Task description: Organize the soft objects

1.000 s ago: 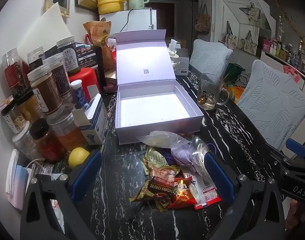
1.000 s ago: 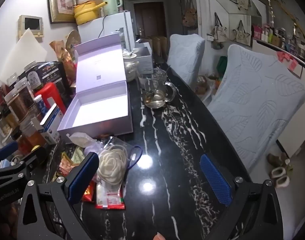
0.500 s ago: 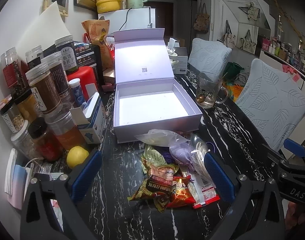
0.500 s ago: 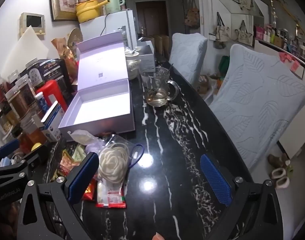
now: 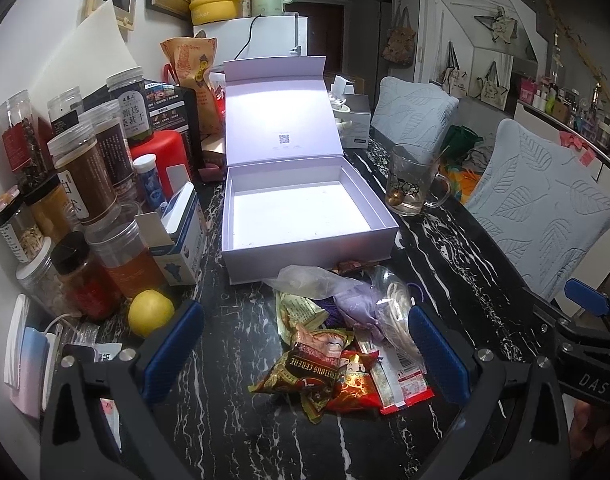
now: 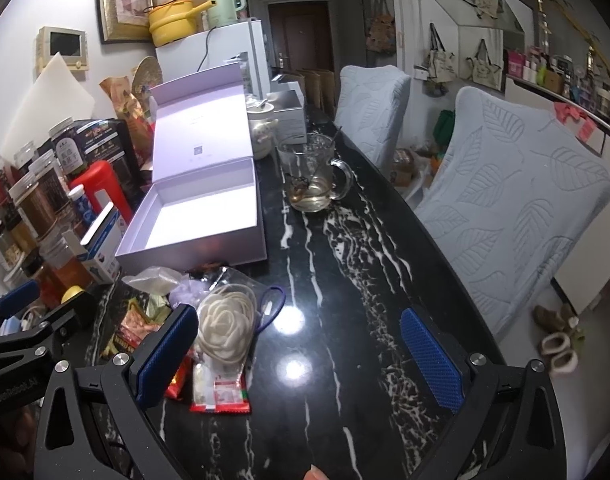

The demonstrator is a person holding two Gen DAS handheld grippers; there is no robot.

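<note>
Left gripper [image 5: 305, 344]: jaws spread wide, holding nothing, hovering just above the heap of packets, one blue pad on each side of it.
Right gripper [image 6: 297, 344]: also spread wide and empty, over bare black marble; its left pad sits just beside the coiled cord bag.
Soft pile [image 5: 345, 336]: loose heap on the table [image 6: 345, 280] right against the box's near wall, at 6 o'clock from the box.
Top of pile: a crumpled clear plastic bag [image 5: 309, 278] and a pale purple pouch [image 5: 357, 308].
Coiled cord bag [image 6: 225, 328]: clear bag with a cream coil, at the pile's 3 o'clock edge in the left view.
Snack packets [image 5: 305, 372]: brown and red wrappers, overlapping at the near end.
Lavender box [image 5: 305, 216]: open, lid standing upright at 12 o'clock, tray bare inside.
Glass mug [image 5: 413, 184]: at 3 o'clock of the box, apart from it, spoon inside.
Lemon [image 5: 151, 312]: at 9 o'clock of the pile, beside the jars [image 5: 85, 184].
</note>
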